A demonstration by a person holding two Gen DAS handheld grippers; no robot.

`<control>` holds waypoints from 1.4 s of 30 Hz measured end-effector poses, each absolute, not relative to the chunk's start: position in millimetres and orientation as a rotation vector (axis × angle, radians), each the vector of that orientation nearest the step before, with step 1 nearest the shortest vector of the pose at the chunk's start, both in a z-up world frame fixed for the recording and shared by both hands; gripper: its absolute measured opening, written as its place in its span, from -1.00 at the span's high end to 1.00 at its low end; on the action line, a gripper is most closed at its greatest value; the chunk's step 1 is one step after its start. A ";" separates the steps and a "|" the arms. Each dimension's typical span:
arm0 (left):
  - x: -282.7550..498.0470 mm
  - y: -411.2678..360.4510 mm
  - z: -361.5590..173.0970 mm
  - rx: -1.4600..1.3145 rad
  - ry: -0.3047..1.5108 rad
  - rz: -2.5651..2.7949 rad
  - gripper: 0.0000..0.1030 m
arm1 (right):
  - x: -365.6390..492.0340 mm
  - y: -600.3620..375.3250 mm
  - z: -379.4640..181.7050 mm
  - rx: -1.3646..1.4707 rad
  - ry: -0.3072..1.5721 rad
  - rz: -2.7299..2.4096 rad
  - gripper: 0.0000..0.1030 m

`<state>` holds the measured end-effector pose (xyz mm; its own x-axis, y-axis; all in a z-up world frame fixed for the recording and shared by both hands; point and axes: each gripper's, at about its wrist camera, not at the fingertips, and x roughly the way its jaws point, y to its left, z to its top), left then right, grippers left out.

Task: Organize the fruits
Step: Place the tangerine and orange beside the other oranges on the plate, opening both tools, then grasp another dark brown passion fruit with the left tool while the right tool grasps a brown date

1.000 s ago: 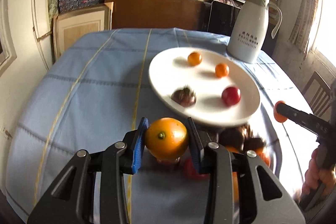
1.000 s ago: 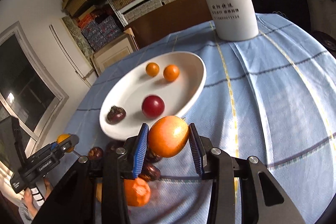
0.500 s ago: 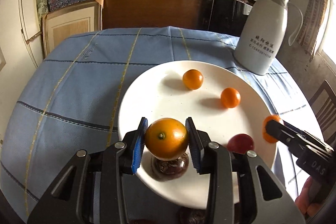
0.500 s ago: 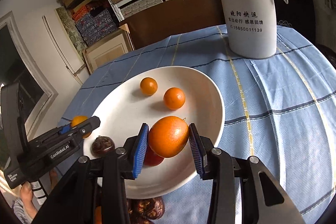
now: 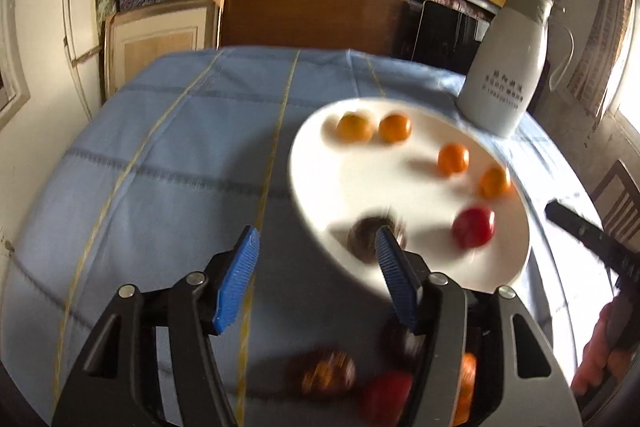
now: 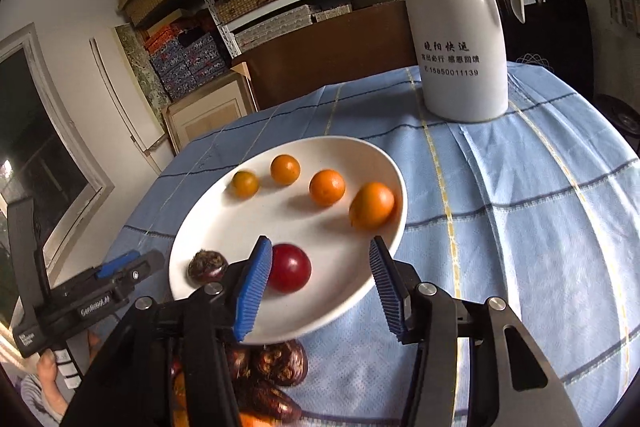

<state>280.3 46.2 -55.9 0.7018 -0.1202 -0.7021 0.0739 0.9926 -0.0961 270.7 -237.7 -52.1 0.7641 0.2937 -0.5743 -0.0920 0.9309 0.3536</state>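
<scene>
A white plate (image 5: 400,187) (image 6: 280,223) on the blue cloth holds several oranges, among them one at its left edge (image 5: 354,126) (image 6: 245,183) and a larger one at its right rim (image 6: 372,206). A red fruit (image 5: 474,233) (image 6: 290,267) and a dark brown fruit (image 5: 370,241) (image 6: 207,266) lie there too. My left gripper (image 5: 316,279) (image 6: 120,275) hangs off the plate's near-left rim, jaws opening, nothing between them. My right gripper (image 6: 320,283) (image 5: 588,239) is over the plate's near edge, jaws opening and empty.
Loose fruit lies on the cloth in front of the plate: dark ones (image 6: 280,363) (image 5: 328,373), a red one (image 5: 386,395) and an orange one (image 5: 468,387). A tall white jug (image 6: 456,27) (image 5: 504,79) stands behind the plate. Shelves with boxes fill the back wall.
Both grippers let go of their oranges, which now lie on the plate, and both jaws have spread apart. The left gripper has drawn back to the plate's near-left rim.
</scene>
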 end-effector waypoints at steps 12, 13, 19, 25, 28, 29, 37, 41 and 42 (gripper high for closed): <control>209.5 53.6 -76.7 0.018 0.792 -0.058 -0.54 | 219.7 -249.1 -61.3 0.345 0.674 0.197 -0.40; 210.2 55.2 -77.5 0.014 0.793 -0.049 -0.56 | 220.1 -249.4 -61.9 0.348 0.677 0.196 -0.40; 230.0 72.8 -85.2 -0.103 0.862 -0.067 -0.57 | 225.4 -252.7 -66.9 0.368 0.705 0.191 -0.40; 245.7 68.1 -95.6 -0.121 0.923 -0.120 -0.73 | 230.8 -256.0 -71.7 0.389 0.729 0.183 -0.41; 247.3 74.3 -96.1 -0.136 0.926 -0.093 -0.82 | 233.1 -257.6 -72.7 0.399 0.736 0.184 -0.41; 248.2 78.4 -96.1 -0.153 0.928 -0.089 -0.83 | 233.1 -257.5 -73.1 0.399 0.738 0.183 -0.41; 243.1 115.9 -94.1 -0.276 0.922 0.010 -0.82 | 233.3 -260.6 -73.0 0.414 0.733 0.185 -0.41; 239.7 93.3 -88.4 -0.204 0.900 -0.055 -0.82 | 233.0 -260.6 -73.0 0.414 0.734 0.184 -0.41; 240.3 85.6 -89.0 -0.161 0.903 -0.052 -0.82 | 233.0 -260.6 -73.0 0.415 0.734 0.184 -0.41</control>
